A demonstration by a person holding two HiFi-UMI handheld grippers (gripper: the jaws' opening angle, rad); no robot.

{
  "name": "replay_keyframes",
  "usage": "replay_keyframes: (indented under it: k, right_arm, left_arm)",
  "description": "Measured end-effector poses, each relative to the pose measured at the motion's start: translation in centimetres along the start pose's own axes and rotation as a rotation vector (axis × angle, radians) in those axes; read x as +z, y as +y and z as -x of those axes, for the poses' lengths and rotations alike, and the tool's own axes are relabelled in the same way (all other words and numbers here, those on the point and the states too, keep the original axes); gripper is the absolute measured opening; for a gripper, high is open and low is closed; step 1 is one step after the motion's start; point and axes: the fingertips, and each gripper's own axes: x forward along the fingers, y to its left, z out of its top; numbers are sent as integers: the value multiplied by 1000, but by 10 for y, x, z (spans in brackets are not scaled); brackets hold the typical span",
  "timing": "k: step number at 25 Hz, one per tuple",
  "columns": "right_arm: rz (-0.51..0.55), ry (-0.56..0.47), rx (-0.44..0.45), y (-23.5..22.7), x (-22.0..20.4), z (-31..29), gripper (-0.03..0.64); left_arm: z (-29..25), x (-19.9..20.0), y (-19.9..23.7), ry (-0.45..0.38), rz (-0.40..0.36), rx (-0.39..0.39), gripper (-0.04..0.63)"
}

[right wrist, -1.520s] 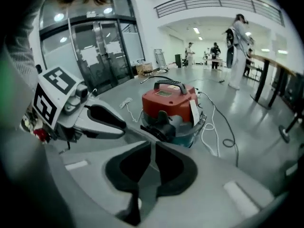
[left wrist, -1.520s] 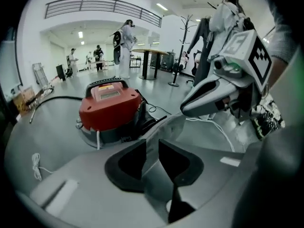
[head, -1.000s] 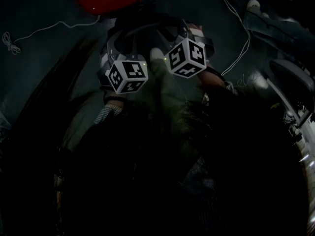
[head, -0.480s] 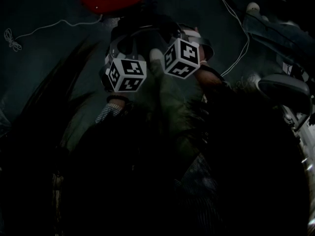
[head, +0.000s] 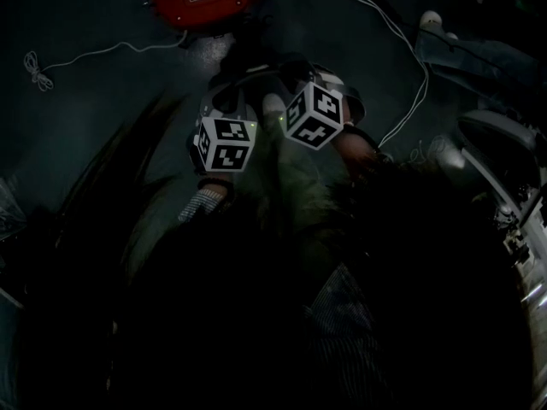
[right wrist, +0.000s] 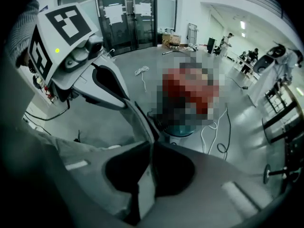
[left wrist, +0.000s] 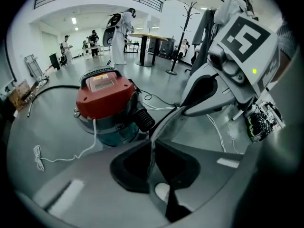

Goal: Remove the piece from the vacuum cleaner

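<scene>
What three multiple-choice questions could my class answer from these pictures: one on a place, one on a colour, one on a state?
1. Where does the vacuum cleaner stand?
A. on a round table
B. on the floor
C. on a chair

2. What colour is the vacuum cleaner's top?
A. yellow
B. white
C. red

3. Take the left gripper: how do its jaws stand?
A. closed together
B. spread wide apart
C. out of view

Answers:
1. B: the left gripper view shows its base resting on the grey floor.
2. C: the lid is red above a blue-green body.
3. A: the left gripper view shows the two jaws meeting along one seam.
</scene>
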Motion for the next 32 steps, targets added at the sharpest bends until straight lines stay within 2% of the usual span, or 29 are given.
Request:
replay_keyframes:
  k: [5, 12, 16, 18, 23, 25, 30, 32]
  right_arm:
    - [-135, -69, 4, 0, 23, 77, 26]
    - [-218, -176, 5, 23, 69, 206, 26]
    - [-372, -276, 33, 36, 88, 257, 26]
    - [-409, -321, 32, 36, 97, 277, 26]
    - [-410, -387, 37, 33, 114, 311, 26]
    - [-411, -411, 32, 30, 119, 324, 26]
    - [-530, -499, 26, 20, 123, 353, 26]
    - [-542, -515, 25, 20, 125, 358, 26]
  left_arm:
    - [66, 40, -15, -36, 86, -2, 31]
    - [191, 92, -36, -110, 121, -3, 29]
    - [244, 104, -46, -137, 143, -15, 31]
    - [263, 111, -49, -159, 159, -21, 31]
    - [299, 134, -52, -239, 154, 18, 30]
    - [308, 142, -57, -272, 176, 15, 29]
    - [323, 163, -64, -346, 255, -28, 29]
    - [326, 168, -63, -360, 262, -25, 29]
